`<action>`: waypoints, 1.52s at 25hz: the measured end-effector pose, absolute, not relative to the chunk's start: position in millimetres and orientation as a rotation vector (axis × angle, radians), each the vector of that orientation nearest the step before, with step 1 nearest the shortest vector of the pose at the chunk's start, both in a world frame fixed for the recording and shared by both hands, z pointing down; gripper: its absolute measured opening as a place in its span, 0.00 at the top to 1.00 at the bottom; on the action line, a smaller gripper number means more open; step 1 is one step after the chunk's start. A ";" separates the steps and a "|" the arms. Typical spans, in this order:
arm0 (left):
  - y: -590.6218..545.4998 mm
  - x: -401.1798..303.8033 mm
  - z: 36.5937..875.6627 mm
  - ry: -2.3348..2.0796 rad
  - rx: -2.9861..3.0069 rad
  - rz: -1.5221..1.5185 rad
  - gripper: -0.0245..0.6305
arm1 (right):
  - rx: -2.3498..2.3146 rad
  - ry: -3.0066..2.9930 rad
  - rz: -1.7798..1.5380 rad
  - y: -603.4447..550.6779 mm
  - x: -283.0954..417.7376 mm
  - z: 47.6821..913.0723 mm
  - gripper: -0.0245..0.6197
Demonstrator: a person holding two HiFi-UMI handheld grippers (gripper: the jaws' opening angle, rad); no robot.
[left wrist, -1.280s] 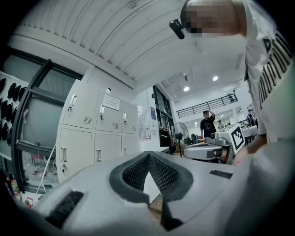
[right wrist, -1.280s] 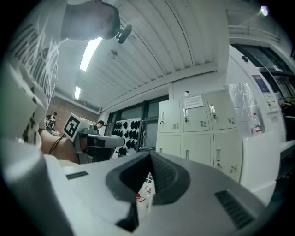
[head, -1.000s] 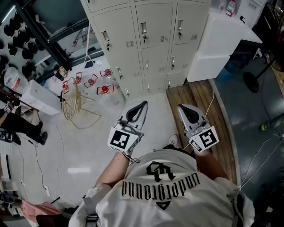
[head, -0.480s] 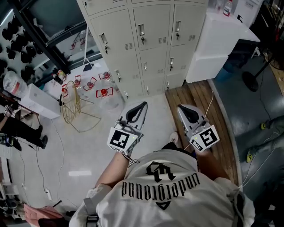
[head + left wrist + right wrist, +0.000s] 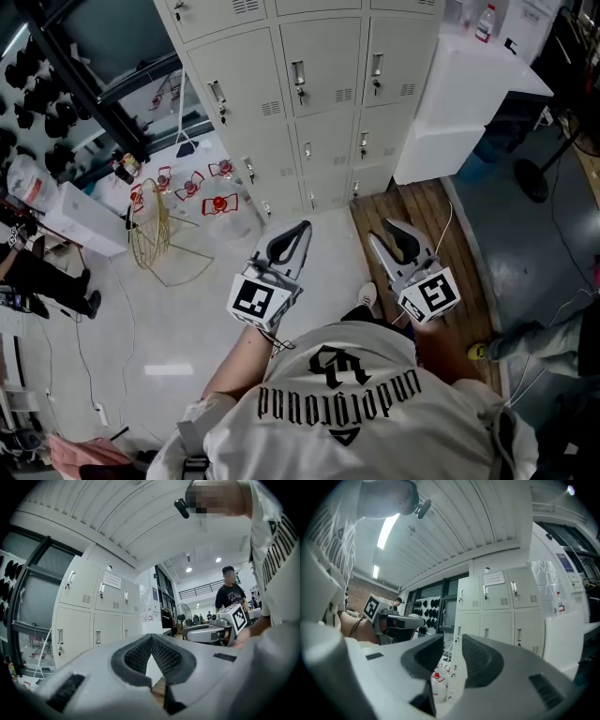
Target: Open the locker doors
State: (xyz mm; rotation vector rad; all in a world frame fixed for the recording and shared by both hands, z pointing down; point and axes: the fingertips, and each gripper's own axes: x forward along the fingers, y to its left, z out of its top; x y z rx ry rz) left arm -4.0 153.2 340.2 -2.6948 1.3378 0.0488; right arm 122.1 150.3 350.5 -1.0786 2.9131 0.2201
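Lockers (image 5: 319,103) of pale grey metal, a bank of small doors in three columns, fill the upper middle of the head view. Every door in sight sits flush and closed, each with a slim upright handle near its left edge. Below them a pale glossy floor (image 5: 187,309) spreads over the left and centre of the frame, lying open between the bank's bottom edge and the two grippers. A brown wooden plank platform (image 5: 441,234) runs from the bank's lower right corner down the right centre. Large white box-shaped blocks (image 5: 459,103) butt against the bank's right edge at the upper right, closing off room on that side. A black metal rack frame (image 5: 89,89) slants across the upper left. By the bank's lower left corner stand a gold wire stand (image 5: 155,225) and, near it, clear plastic bottles with red caps (image 5: 220,199). The left gripper (image 5: 298,228), grey with black mesh pads, sits at the frame's centre, well apart from the doors; its fingers meet at the tips and hold nothing. The right gripper (image 5: 386,232), just right of it over the platform's edge, has just been opening its jaws, which stand a narrow gap apart with nothing between them.
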 end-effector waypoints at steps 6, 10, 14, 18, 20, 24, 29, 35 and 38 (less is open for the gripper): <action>111.8 9.1 340.7 1.333 -2.672 0.016 0.95 | -1.066 2.911 0.181 103.3 136.7 353.7 0.70; 76.3 22.6 338.6 1.384 -2.696 0.004 0.95 | -1.036 2.920 0.156 64.2 146.2 359.4 0.69; 30.0 36.3 340.7 1.388 -2.678 -0.024 0.95 | -1.016 2.922 0.131 15.6 160.9 361.1 0.69; -19.8 53.4 338.8 1.416 -2.670 -0.051 0.95 | -1.001 2.929 0.130 -34.2 180.2 357.1 0.69; -44.6 63.4 335.5 1.410 -2.651 -0.045 0.95 | -0.998 2.934 0.139 -57.7 192.2 351.9 0.69; -87.2 88.2 320.8 1.399 -2.658 -0.019 0.95 | -0.995 2.929 0.171 -97.6 217.7 335.4 0.69; -132.3 99.8 302.9 1.365 -2.619 -0.029 0.95 | -1.022 2.940 0.225 -141.9 244.6 320.4 0.69; -177.1 104.8 282.6 1.342 -2.601 -0.052 0.95 | -1.035 2.938 0.256 -190.1 250.7 292.0 0.69; -198.8 106.1 271.8 1.314 -2.603 -0.052 0.95 | -1.049 2.907 0.297 -215.0 249.1 267.7 0.69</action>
